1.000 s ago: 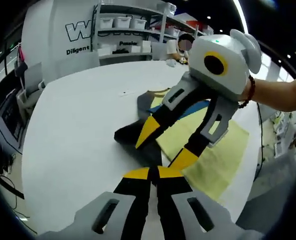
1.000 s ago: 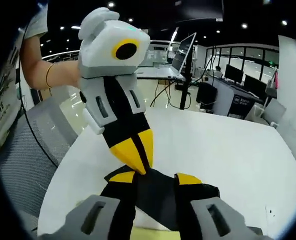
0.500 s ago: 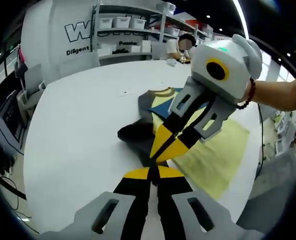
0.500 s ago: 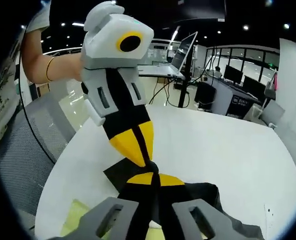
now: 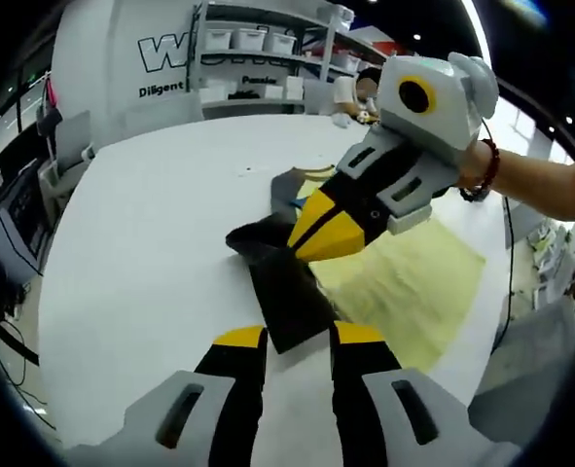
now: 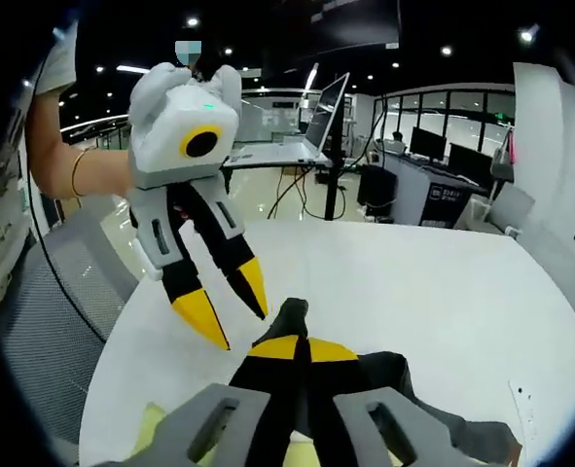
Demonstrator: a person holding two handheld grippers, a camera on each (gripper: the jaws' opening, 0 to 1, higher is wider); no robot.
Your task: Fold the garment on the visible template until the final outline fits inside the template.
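A dark garment [image 5: 282, 292] with a grey and blue part lies bunched on the white table [image 5: 141, 243], partly over the pale yellow template [image 5: 404, 282]. My left gripper [image 5: 300, 336] stands open, with a dark flap of cloth lying between its jaws, untouched. Coming in from the right, my right gripper [image 5: 302, 243] is shut on a fold of the garment. In the right gripper view, my right gripper [image 6: 292, 347] pinches dark cloth of the garment [image 6: 394, 375], which pokes up past the tips. My left gripper [image 6: 233, 316] hangs open just left of it.
Shelves with white bins [image 5: 248, 39] and a seated person [image 5: 350, 88] are beyond the table's far edge. A grey mesh chair [image 6: 34, 331] stands by the table's near left edge. Desks with monitors [image 6: 433, 146] fill the background.
My left gripper has opened and let go of the cloth, drawing back from the right gripper's tips. The right gripper stays shut on the garment.
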